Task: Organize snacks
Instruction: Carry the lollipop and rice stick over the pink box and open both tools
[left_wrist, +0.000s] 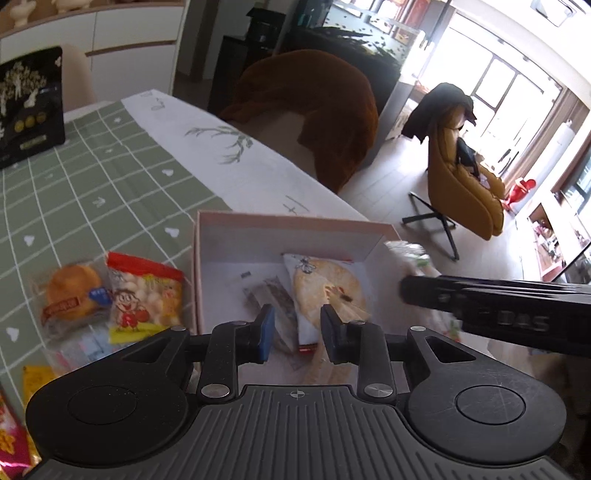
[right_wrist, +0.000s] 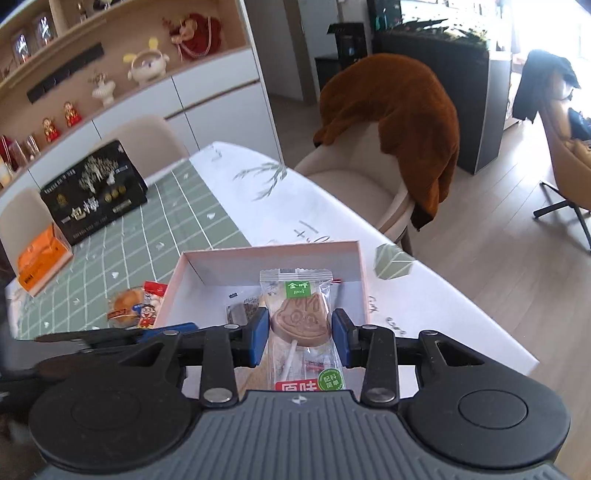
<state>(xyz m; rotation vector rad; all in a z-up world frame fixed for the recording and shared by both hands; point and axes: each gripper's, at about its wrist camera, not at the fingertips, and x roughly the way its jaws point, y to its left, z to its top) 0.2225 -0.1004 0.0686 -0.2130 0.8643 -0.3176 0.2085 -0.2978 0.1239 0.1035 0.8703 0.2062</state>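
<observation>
A pale pink open box (right_wrist: 273, 254) stands on the table near its right edge. Inside it lie a round rice cracker packet (left_wrist: 325, 291) and a dark bar (left_wrist: 273, 295). My right gripper (right_wrist: 300, 332) is shut on a clear packet with a brown lollipop (right_wrist: 301, 317), held over the box. From the left wrist view that gripper (left_wrist: 410, 284) comes in from the right, over the box's (left_wrist: 295, 221) right wall. My left gripper (left_wrist: 298, 330) hovers at the box's near edge, jaws slightly apart, with nothing pinched. Left of the box lie a small wrapped cake (left_wrist: 72, 295) and a red-and-yellow bag (left_wrist: 144, 299).
A black gift box (right_wrist: 92, 192) and an orange carton (right_wrist: 40, 262) stand farther back on the green checked cloth (left_wrist: 110, 166). More packets (left_wrist: 33, 380) lie at the near left. A chair draped in brown plush (right_wrist: 399, 110) stands past the table's far edge.
</observation>
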